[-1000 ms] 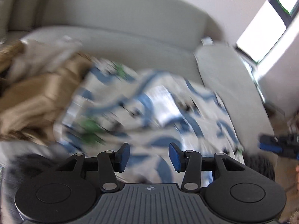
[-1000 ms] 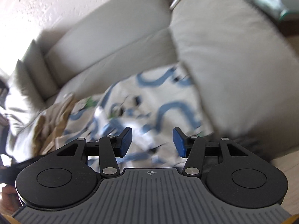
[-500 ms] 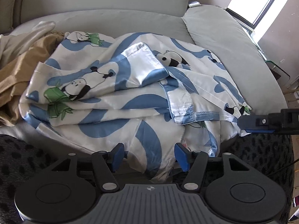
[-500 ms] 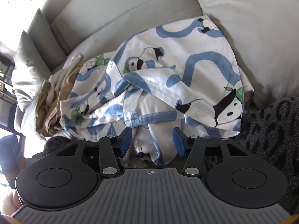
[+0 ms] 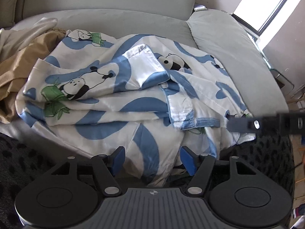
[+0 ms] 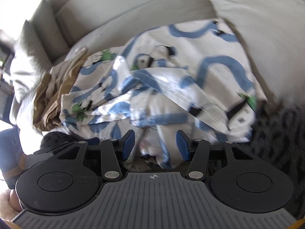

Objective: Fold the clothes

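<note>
A crumpled white satin garment (image 5: 118,99) with blue swirls and pandas lies heaped on a grey sofa seat (image 5: 114,22). My left gripper (image 5: 152,160) is open at the garment's near edge, with a hanging fold of cloth between its blue pads, untouched by them. In the left wrist view the right gripper's finger (image 5: 246,124) reaches in from the right over the garment's right corner. The right wrist view is blurred: the same garment (image 6: 171,87) fills it, and my right gripper (image 6: 155,146) is open with cloth lying between its pads.
A tan garment (image 5: 17,70) and a cream one (image 5: 28,32) are piled left of the panda cloth. A dark spotted blanket (image 5: 19,162) covers the sofa's front edge. A grey armrest cushion (image 5: 228,43) rises on the right, with a bright window (image 5: 261,3) beyond.
Both grippers have swung down from a blurred, higher view and closed in on the garment's near edge. Both remain open. The right gripper's finger now reaches further over the right corner.
</note>
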The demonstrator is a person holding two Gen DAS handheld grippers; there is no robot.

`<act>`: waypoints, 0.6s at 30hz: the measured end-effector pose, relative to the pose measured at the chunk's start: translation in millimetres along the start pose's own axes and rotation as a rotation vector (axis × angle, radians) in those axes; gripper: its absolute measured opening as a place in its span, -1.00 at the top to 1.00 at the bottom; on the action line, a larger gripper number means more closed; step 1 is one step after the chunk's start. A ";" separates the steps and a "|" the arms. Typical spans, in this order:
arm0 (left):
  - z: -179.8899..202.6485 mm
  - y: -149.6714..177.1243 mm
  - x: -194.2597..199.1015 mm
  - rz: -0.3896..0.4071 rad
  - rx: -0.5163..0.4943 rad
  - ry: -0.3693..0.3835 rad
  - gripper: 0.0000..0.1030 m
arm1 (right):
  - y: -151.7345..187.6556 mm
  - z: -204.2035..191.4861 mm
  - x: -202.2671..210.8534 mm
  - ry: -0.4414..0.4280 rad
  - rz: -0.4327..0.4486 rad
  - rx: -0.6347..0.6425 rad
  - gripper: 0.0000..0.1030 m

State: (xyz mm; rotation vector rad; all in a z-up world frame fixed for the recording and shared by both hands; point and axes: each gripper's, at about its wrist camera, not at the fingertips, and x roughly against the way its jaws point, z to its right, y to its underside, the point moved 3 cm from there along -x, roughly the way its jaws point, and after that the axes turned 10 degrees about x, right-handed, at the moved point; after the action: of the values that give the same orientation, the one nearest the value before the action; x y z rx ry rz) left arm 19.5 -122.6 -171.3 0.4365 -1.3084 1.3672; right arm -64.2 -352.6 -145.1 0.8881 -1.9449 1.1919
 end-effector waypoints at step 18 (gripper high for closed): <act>-20.2 -6.2 -15.7 -0.015 0.031 -0.003 -0.24 | -19.6 -31.8 -42.6 0.043 -0.028 0.089 -0.06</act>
State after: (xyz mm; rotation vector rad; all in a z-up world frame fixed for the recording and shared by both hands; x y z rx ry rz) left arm 37.8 -114.0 -188.2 0.4684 -1.2852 1.3761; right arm -19.0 -321.8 -160.1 0.9254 -1.8520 1.2790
